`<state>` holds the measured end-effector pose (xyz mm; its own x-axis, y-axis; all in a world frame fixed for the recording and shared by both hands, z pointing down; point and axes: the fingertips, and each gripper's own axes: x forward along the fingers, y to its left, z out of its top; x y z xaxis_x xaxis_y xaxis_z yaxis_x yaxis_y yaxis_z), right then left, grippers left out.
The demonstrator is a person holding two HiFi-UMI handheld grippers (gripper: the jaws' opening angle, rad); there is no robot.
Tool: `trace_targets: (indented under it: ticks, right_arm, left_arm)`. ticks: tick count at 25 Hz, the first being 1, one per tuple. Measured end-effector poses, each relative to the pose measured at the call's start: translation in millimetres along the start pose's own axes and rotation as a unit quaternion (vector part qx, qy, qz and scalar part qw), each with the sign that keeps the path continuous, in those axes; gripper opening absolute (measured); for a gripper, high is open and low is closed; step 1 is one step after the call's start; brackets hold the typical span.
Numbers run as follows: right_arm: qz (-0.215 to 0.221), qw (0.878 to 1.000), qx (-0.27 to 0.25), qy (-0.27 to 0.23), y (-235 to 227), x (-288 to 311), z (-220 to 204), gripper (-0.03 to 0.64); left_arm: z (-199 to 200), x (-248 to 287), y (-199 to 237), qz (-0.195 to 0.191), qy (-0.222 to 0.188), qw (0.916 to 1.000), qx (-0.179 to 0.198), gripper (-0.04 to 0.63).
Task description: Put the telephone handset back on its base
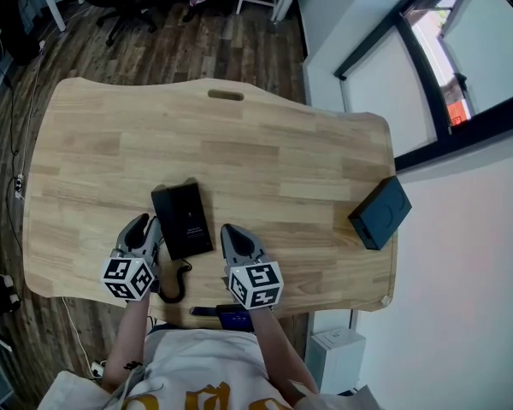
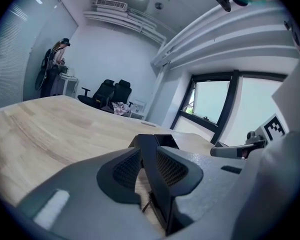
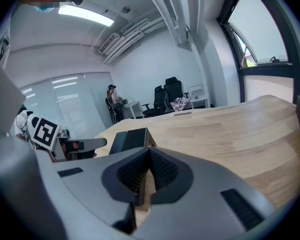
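The black telephone base (image 1: 184, 220) lies near the wooden table's (image 1: 265, 152) front edge, between my two grippers. My left gripper (image 1: 147, 225) is at the base's left edge. In the left gripper view a narrow black handset (image 2: 152, 184) stands edge-on between the jaws of the left gripper (image 2: 147, 151), whose pads close on it. The base (image 2: 166, 140) shows just beyond. A curly black cord (image 1: 173, 287) loops behind the base toward me. My right gripper (image 1: 232, 231) rests right of the base with its pads meeting at the tips (image 3: 149, 153) and nothing between them.
A black box (image 1: 380, 213) sits at the table's right edge. A dark flat device (image 1: 231, 317) lies at the front edge under my right hand. A cable slot (image 1: 226, 95) is cut at the far edge. Office chairs stand beyond the table.
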<state>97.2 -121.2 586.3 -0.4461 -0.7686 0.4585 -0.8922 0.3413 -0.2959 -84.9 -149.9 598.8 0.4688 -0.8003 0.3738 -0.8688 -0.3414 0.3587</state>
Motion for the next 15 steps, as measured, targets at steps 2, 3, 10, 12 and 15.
trace_targets:
  ticks: [2,3,10,12,15]
  right_arm:
    - [-0.001,1.0,-0.005,-0.005,2,0,4,0.006]
    - [-0.003,1.0,-0.005,-0.008,2,-1,6,0.006]
    - [-0.029,0.999,-0.027,-0.024,9,-11,19,0.006]
    - [-0.034,0.998,-0.038,-0.029,12,-14,24,0.006]
    - [-0.043,0.997,-0.049,-0.036,21,-22,27,0.006]
  left_arm:
    - [3,0,-4,-0.004,0.0,0.9999,0.009,0.07]
    - [4,0,-6,-0.005,-0.001,0.9999,0.013,0.055]
    - [27,-10,-15,-0.003,-0.017,0.9978,0.064,0.003]
    - [33,-14,-20,-0.012,-0.025,0.9976,0.063,0.003]
    - [37,-22,-26,-0.024,-0.031,0.9978,0.053,0.003]
